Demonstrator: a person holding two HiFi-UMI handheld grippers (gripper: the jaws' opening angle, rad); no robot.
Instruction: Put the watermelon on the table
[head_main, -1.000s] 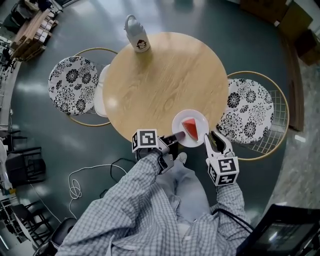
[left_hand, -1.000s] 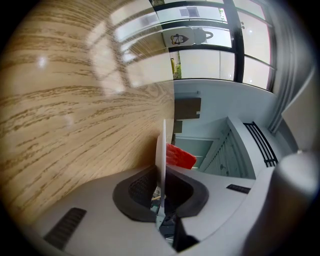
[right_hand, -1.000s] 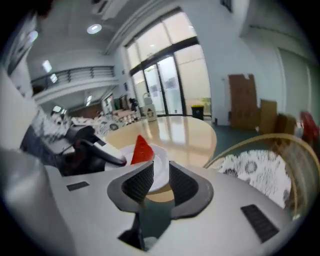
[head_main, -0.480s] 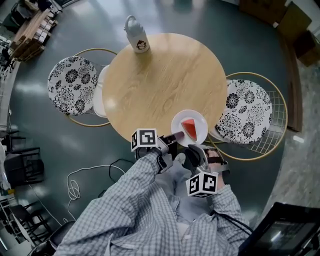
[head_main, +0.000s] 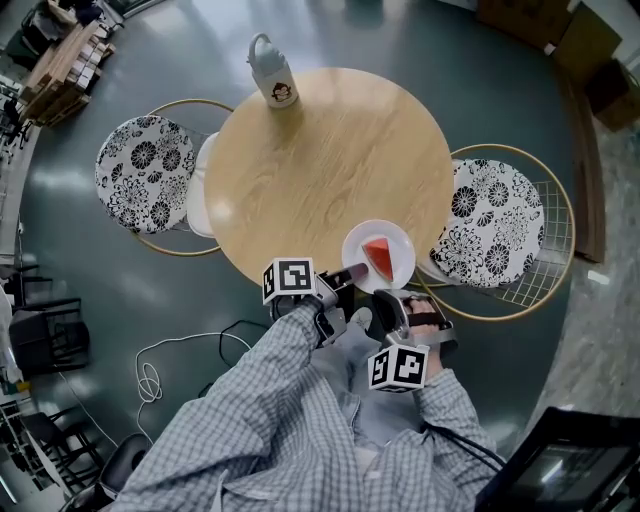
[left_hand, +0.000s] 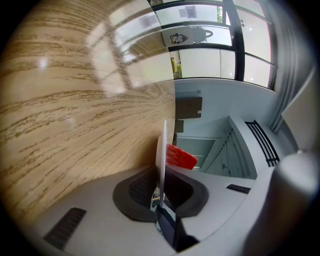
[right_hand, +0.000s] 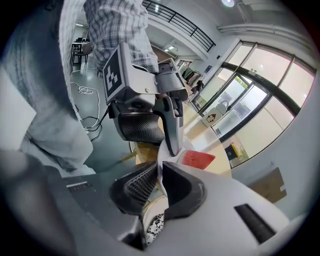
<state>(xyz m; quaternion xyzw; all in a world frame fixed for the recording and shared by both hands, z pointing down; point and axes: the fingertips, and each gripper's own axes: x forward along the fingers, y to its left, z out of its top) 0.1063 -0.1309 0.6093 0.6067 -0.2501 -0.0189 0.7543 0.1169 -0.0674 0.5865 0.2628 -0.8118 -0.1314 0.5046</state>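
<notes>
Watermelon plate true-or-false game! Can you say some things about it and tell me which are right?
The watermelon slice lies on a white plate. True.
The jaws of the left gripper clamp the plate's rim. True.
The plate sits in the middle of the round wooden table. False: it is at the near edge.
The white bottle stands right beside the plate. False: it stands at the table's far edge.

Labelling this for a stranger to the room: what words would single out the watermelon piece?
Start at the round light-wood table; at its edge nearest the person is a white round plate, its rim pinched by the left gripper. The red watermelon wedge lies on it, the only red thing there; the table's other item is a white bottle.
</notes>
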